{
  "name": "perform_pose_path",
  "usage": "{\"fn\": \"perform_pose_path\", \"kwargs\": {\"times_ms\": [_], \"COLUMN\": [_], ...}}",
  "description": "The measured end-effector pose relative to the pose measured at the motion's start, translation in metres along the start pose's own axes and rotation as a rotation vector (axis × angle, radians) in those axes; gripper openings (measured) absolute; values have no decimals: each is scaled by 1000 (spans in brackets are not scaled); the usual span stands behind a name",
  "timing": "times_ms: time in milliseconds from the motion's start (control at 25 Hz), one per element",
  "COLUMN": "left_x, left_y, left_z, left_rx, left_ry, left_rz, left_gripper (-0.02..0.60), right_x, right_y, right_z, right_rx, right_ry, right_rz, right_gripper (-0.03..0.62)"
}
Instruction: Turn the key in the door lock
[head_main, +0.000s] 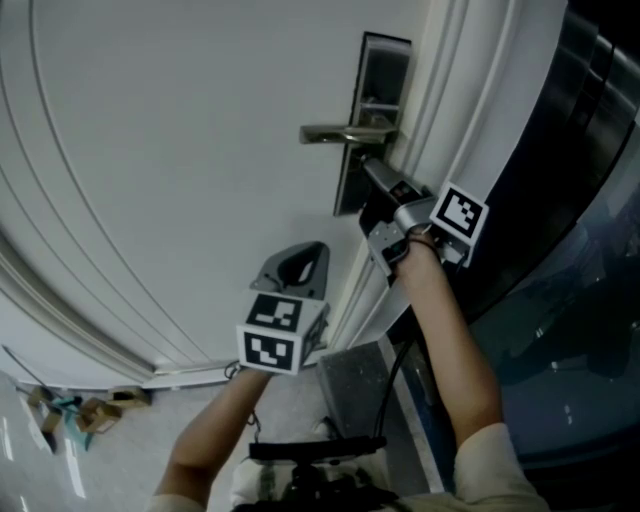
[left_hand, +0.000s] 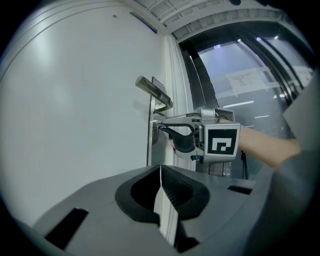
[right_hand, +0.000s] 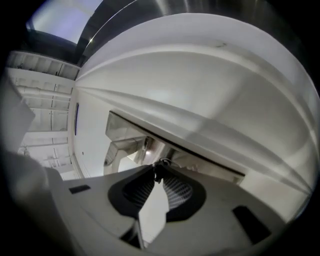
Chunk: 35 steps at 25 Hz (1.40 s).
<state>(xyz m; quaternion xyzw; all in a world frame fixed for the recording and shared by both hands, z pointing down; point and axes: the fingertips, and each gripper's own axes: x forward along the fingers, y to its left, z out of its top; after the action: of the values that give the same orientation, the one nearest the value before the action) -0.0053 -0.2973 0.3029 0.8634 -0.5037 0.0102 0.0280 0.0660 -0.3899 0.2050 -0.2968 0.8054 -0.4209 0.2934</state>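
A white door (head_main: 180, 170) carries a dark metal lock plate (head_main: 374, 90) with a lever handle (head_main: 345, 133). My right gripper (head_main: 378, 182) points at the plate just below the handle. In the right gripper view its tips pinch a small dark key (right_hand: 158, 169) at the lock, with the lever handle (right_hand: 122, 145) just behind. The left gripper view shows the right gripper (left_hand: 161, 126) side-on against the plate. My left gripper (head_main: 300, 262) hangs back from the door, lower and to the left, shut with nothing in it.
The white door frame (head_main: 470, 120) runs beside the lock, with dark glass panels (head_main: 580, 200) to its right. A grey metal plate (head_main: 362, 385) lies on the floor below. Scraps of cardboard (head_main: 80, 412) sit at the lower left.
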Motion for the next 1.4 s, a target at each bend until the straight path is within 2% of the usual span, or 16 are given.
{"fn": "perform_pose_path", "kwargs": {"times_ms": [80, 320, 400, 560, 640, 800, 1000, 1120, 1400], "left_x": [0, -1, 0, 0, -1, 0, -2, -2, -2], "left_y": [-1, 1, 2, 1, 1, 0, -1, -2, -1], "left_z": [0, 1, 2, 1, 0, 0, 1, 1, -1], "left_rx": [0, 1, 3, 4, 4, 5, 6, 3, -1], "left_ry": [0, -6, -5, -3, -2, -1, -3, -4, -2], "left_rz": [-2, 0, -1, -2, -1, -1, -5, -6, -3], "left_gripper": [18, 18, 18, 18, 18, 18, 18, 18, 18], "right_x": [0, 0, -1, -7, -9, -14, -18, -18, -15], "right_y": [0, 0, -2, -1, 4, 10, 18, 18, 18], "right_z": [0, -4, -7, -5, -4, -2, -8, -13, -29], "right_rx": [-1, -104, -149, -277, -429, -833, -1256, -1486, -1964], "right_ry": [5, 70, 91, 97, 112, 156, 200, 229, 322], "right_rz": [4, -1, -15, -37, -56, -148, -229, -271, -321], "right_gripper": [66, 72, 101, 104, 104, 118, 130, 156, 158]}}
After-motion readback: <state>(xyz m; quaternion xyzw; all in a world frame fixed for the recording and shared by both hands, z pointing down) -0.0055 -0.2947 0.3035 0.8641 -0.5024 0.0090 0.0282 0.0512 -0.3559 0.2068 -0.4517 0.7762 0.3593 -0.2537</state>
